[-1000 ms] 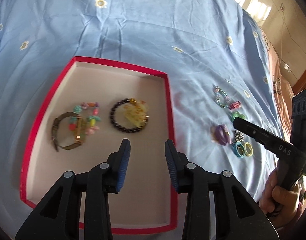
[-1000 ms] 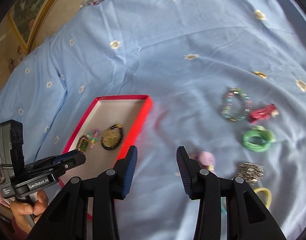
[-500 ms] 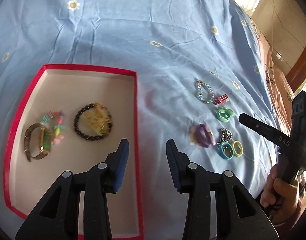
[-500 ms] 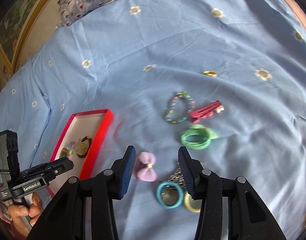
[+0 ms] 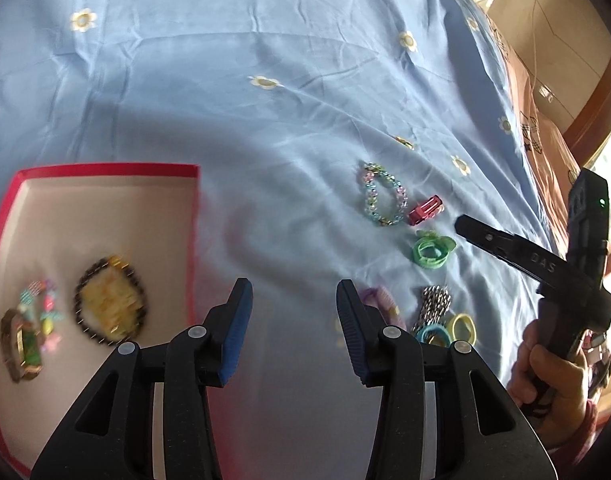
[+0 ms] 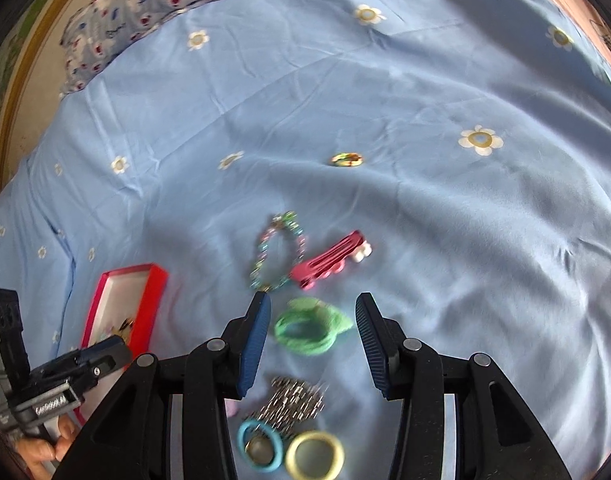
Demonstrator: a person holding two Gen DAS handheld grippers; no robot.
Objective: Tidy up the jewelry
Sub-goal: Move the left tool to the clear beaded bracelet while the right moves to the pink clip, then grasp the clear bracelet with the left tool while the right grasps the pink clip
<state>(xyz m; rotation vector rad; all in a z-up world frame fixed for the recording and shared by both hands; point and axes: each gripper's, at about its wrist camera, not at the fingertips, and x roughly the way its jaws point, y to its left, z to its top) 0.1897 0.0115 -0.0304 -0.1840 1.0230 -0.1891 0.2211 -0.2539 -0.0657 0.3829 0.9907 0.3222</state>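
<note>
Both grippers have slid right, away from the red tray (image 5: 193,216) toward the loose pieces on the blue sheet (image 5: 265,120). Left gripper (image 5: 291,312) jaws are opening, nothing between them, purple bow (image 5: 379,298) just beside. Right gripper (image 6: 313,344) is released, green hair tie (image 6: 309,330) seen between its fingers, untouched. Dark bead bracelet (image 5: 109,306) and watch (image 5: 23,344) lie in the tray.

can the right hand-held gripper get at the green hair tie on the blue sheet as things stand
Probably yes. The right hand-held gripper is open, with the green coiled hair tie lying framed between its fingers on the blue flowered bedsheet, and nothing covers it.
</note>
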